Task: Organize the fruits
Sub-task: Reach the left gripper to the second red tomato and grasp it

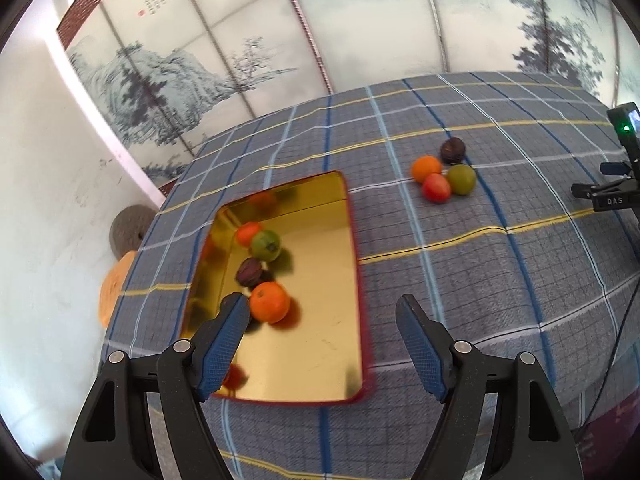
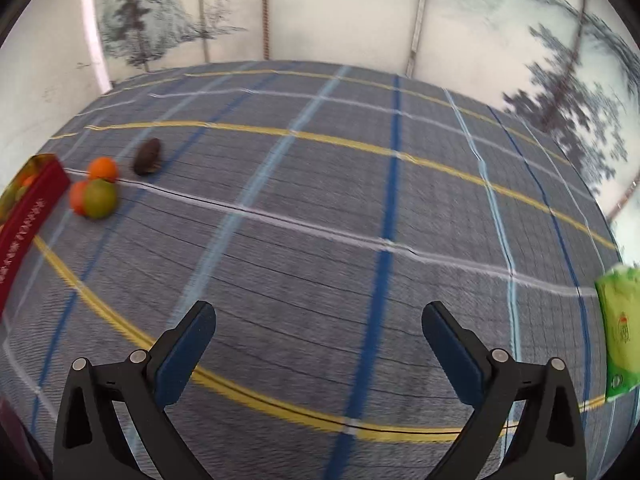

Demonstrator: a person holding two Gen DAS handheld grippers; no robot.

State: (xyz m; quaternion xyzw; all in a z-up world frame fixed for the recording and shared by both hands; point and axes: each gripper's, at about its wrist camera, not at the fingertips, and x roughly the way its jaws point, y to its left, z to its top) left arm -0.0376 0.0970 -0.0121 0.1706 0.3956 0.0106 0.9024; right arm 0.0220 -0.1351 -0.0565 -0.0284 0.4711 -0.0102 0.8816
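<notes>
A gold tray [image 1: 320, 264] with a red rim lies on the plaid cloth. It holds an orange [image 1: 269, 302], a dark purple fruit [image 1: 249, 273], a green fruit [image 1: 265, 245] and a small orange-red one [image 1: 247, 233]. My left gripper [image 1: 324, 312] hangs open above the tray with nothing between its fingers; its left finger is beside the orange. Farther right on the cloth sit an orange [image 1: 426, 168], a dark fruit [image 1: 453, 150], a red fruit [image 1: 436, 187] and a green fruit [image 1: 461, 179]. My right gripper [image 2: 320, 316] is open over bare cloth, with that cluster [image 2: 100, 198] far to its left.
A green packet [image 2: 620, 332] lies at the table's right edge. The tray's red wall [image 2: 28, 216] shows at the far left of the right wrist view. Two round woven items [image 1: 126, 232] sit beyond the table's left edge. A painted wall panel stands behind the table.
</notes>
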